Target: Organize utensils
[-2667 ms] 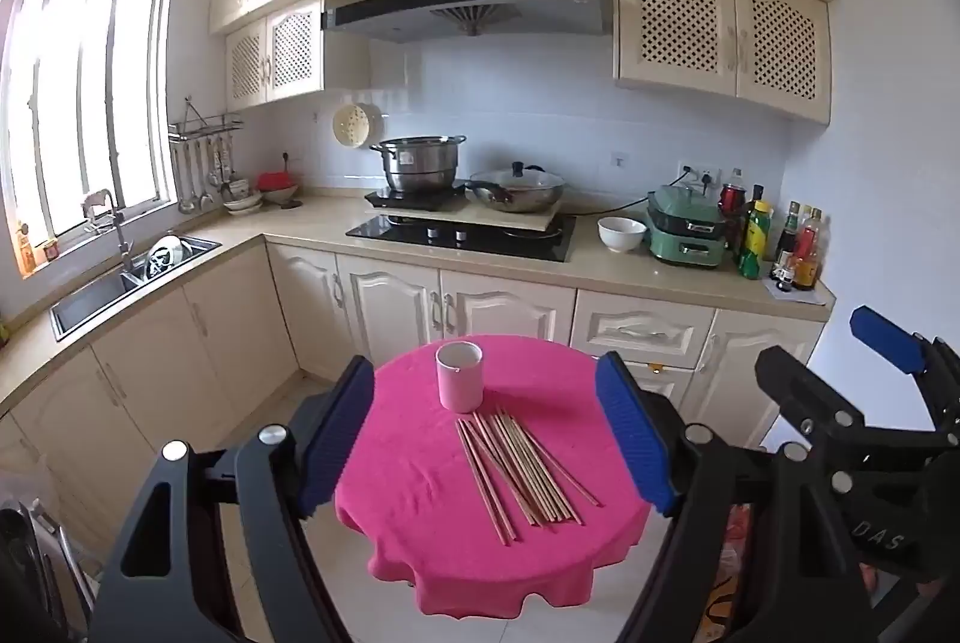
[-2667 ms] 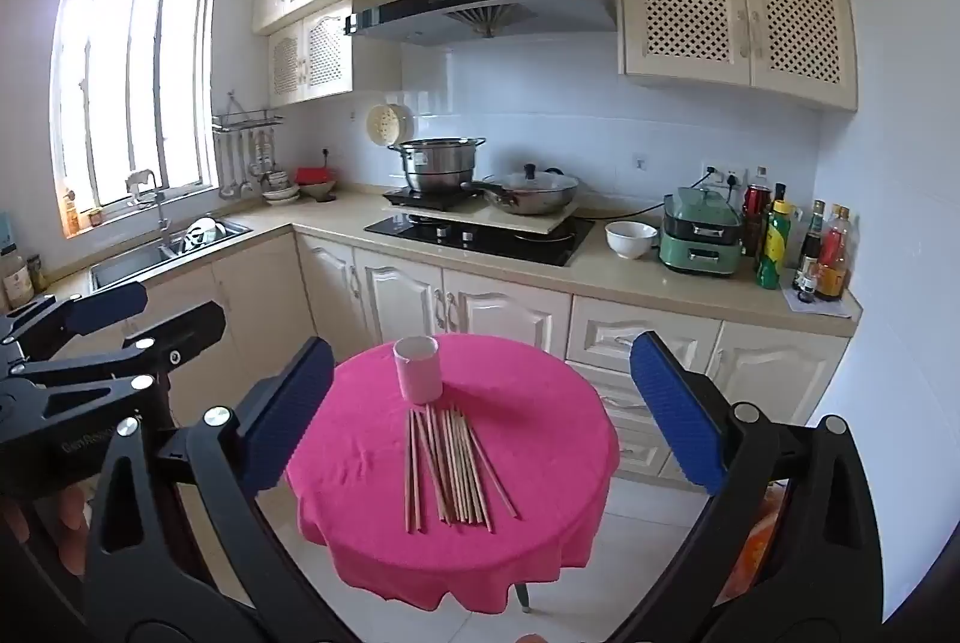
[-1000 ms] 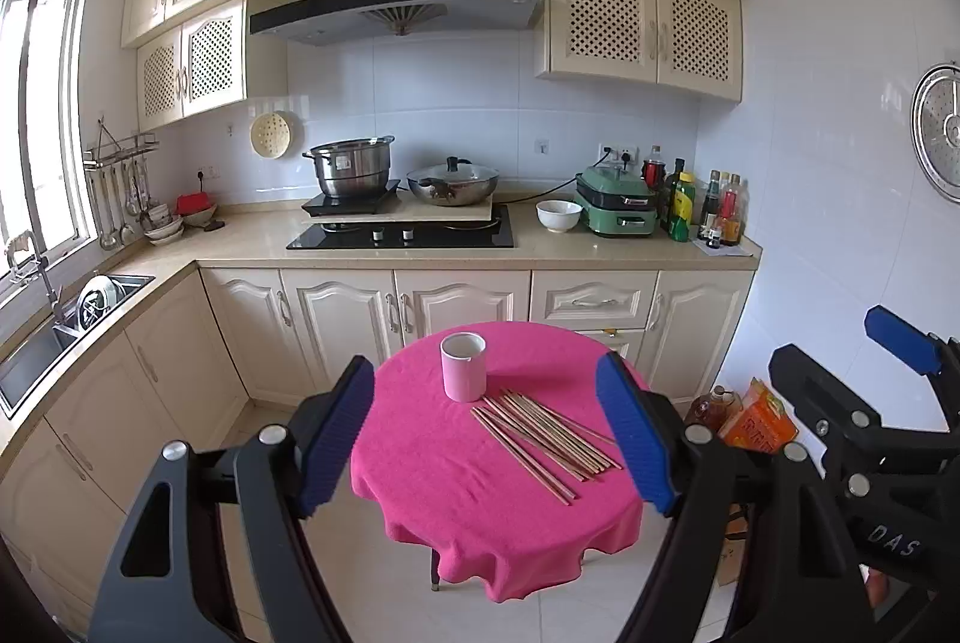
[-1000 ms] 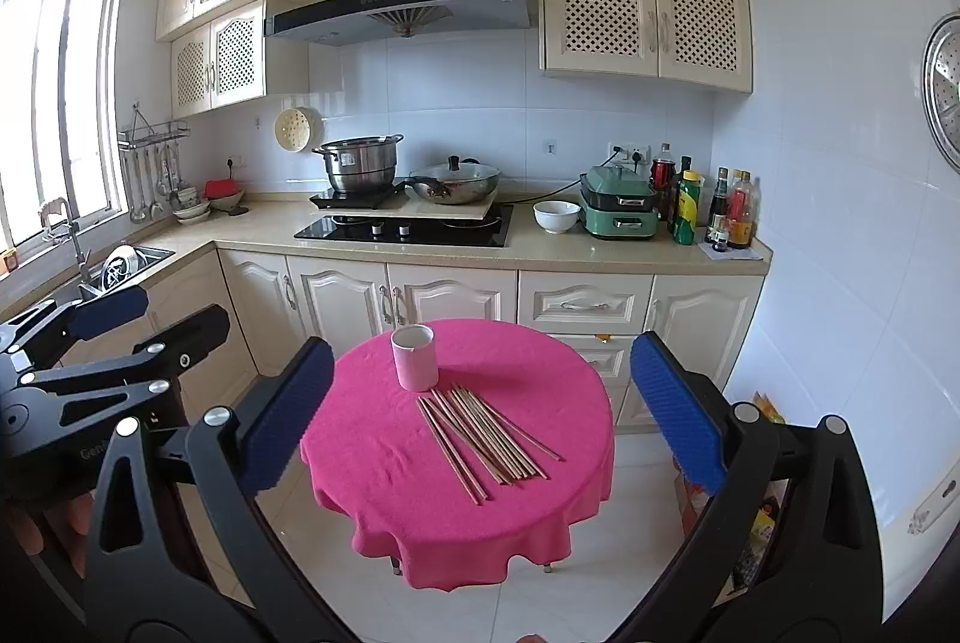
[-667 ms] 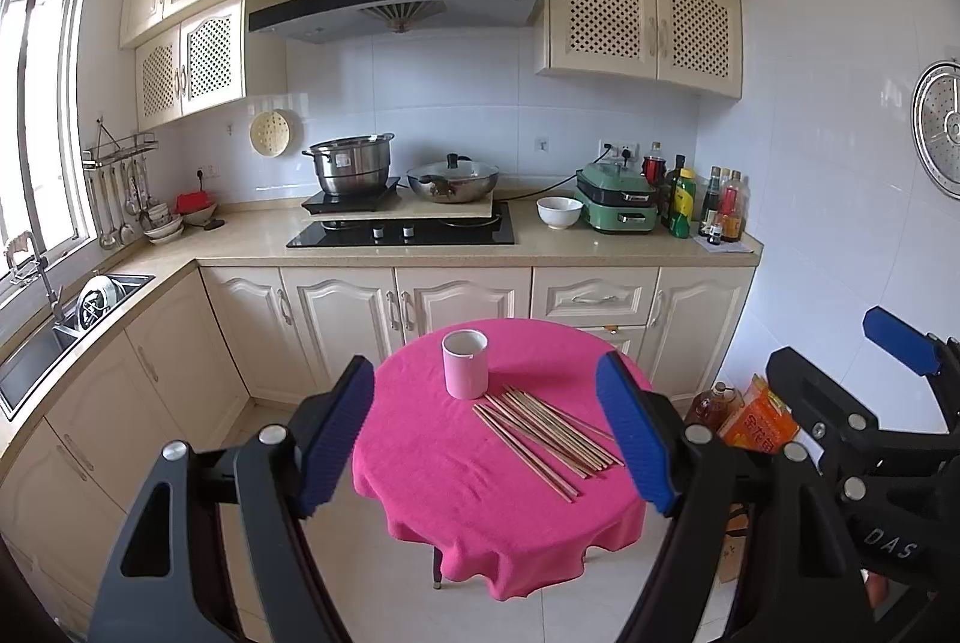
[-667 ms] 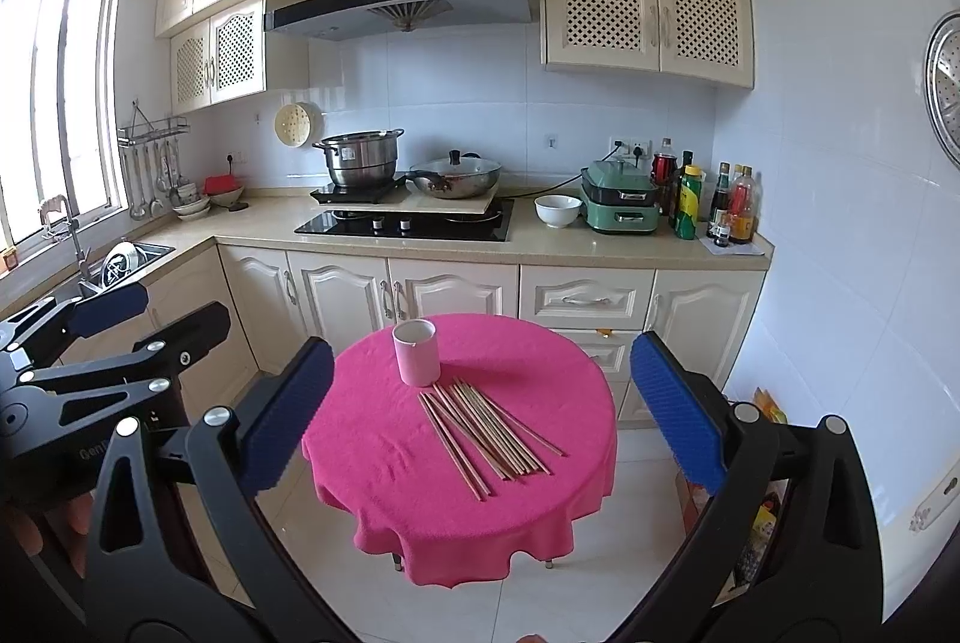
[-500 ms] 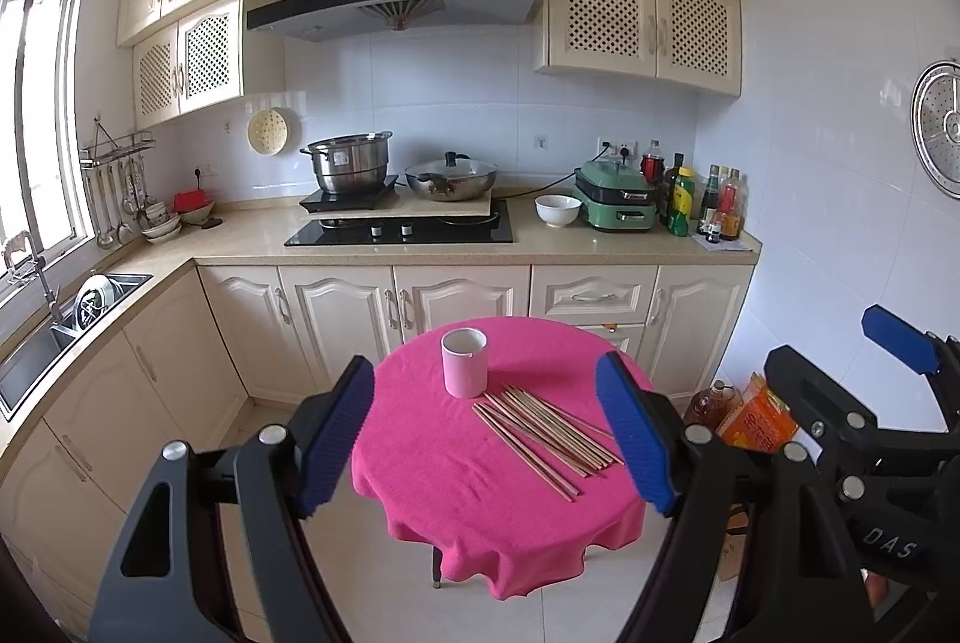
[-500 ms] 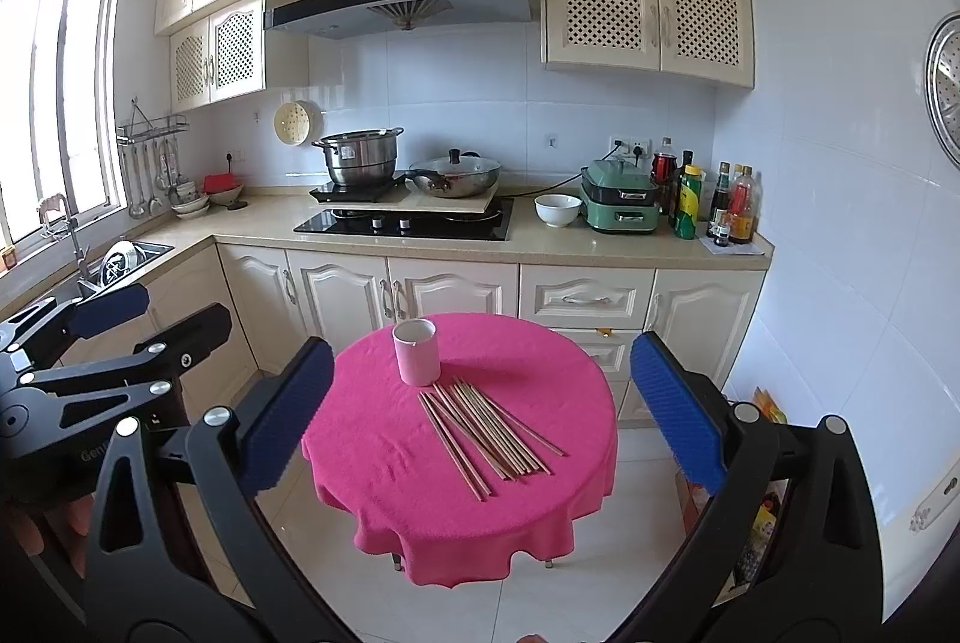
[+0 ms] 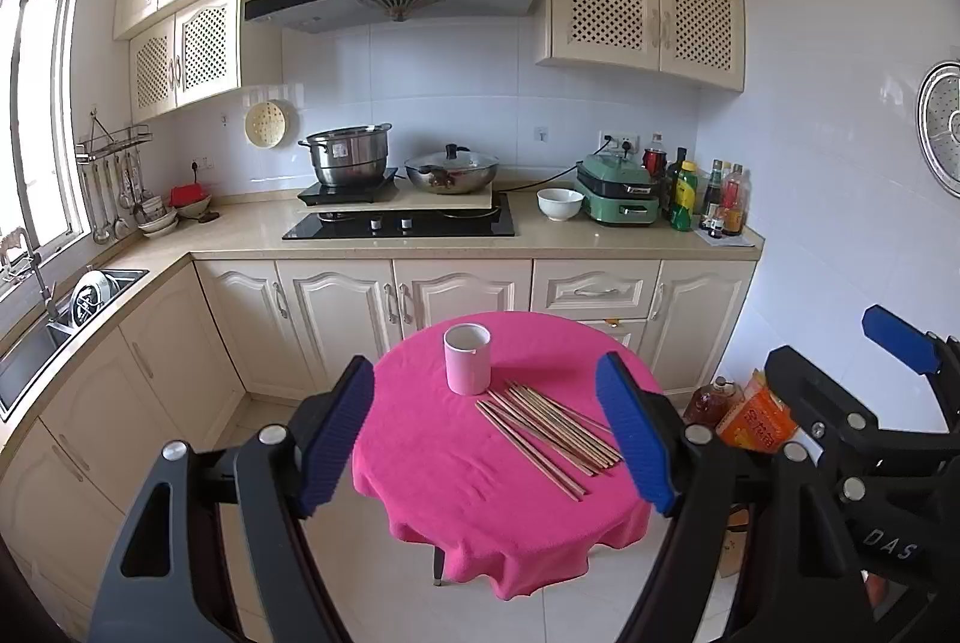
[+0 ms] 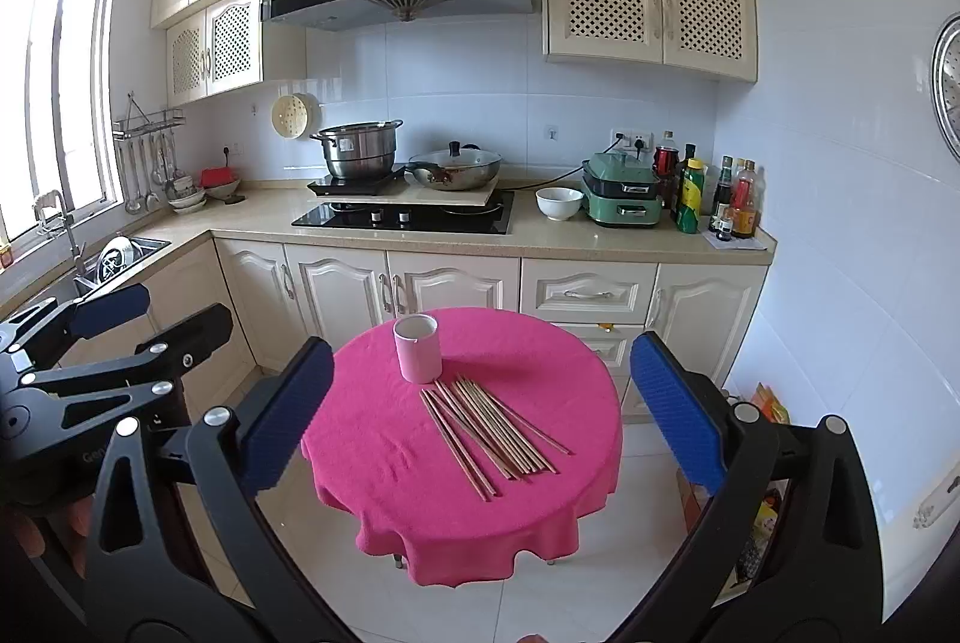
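While you hold both the left gripper (image 9: 485,430) and right gripper (image 10: 483,409) spread wide and empty, well short of the round table (image 9: 420,451), nothing is sorted yet. Chopsticks (image 9: 549,427) lie loose just beside the pink cup (image 9: 467,358). Your next move, I judge: descend, pinch one stick. Nothing obstructs the approach.

Both wrist views face the stove wall from well back, side by side, sharing the pink-clothed table (image 9: 456,469).

text: "DAS" | on: right gripper (image 9: 888,553) body
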Tool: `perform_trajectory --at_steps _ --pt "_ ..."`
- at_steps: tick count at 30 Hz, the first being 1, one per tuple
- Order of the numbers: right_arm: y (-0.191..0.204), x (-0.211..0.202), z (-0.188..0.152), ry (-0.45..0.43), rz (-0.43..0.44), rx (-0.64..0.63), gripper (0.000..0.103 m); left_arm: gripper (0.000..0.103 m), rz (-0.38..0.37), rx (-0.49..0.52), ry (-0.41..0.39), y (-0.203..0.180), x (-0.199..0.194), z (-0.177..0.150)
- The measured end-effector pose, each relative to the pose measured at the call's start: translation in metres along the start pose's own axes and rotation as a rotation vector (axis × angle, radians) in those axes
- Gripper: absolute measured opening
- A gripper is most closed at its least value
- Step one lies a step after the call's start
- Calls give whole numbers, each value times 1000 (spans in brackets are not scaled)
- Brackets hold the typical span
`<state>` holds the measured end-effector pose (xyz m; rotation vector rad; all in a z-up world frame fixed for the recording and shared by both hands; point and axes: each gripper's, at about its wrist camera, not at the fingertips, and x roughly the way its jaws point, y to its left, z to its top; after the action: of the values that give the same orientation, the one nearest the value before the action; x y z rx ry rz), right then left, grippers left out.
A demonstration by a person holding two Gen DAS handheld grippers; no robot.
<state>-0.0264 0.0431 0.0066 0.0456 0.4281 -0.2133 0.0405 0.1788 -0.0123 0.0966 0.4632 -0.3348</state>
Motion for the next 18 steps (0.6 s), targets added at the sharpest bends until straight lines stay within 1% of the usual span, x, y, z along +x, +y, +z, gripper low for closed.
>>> perform_trajectory --at_steps 18 --pt "18 44 6 22 -5 -12 97 75 0 -4 22 21 38 2"
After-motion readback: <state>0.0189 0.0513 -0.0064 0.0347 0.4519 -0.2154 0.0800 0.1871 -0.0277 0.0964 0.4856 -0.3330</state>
